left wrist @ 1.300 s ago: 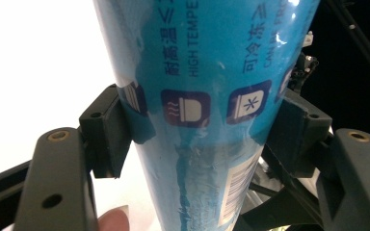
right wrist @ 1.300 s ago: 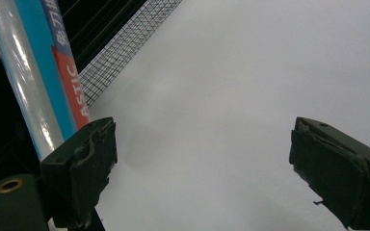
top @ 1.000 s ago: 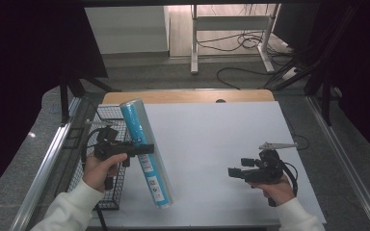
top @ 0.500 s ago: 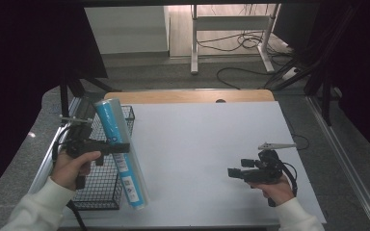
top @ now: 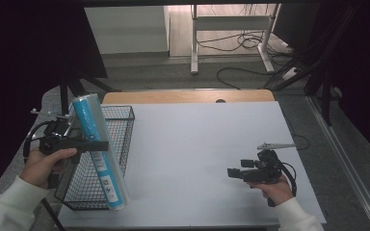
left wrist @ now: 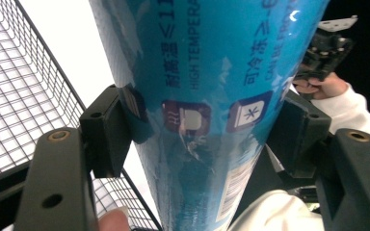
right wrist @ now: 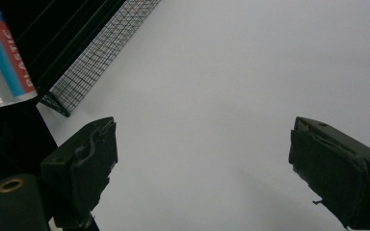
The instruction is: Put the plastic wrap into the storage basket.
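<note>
Holding a blue roll over the basket

Spreading wide beneath both grippers, the white surface lies bare between the right gripper's parted jaws. A black wire basket sits behind and below the left gripper's jaws. Those jaws pinch a long blue roll at its middle, tilted, its ends reaching past them on both sides.
</note>
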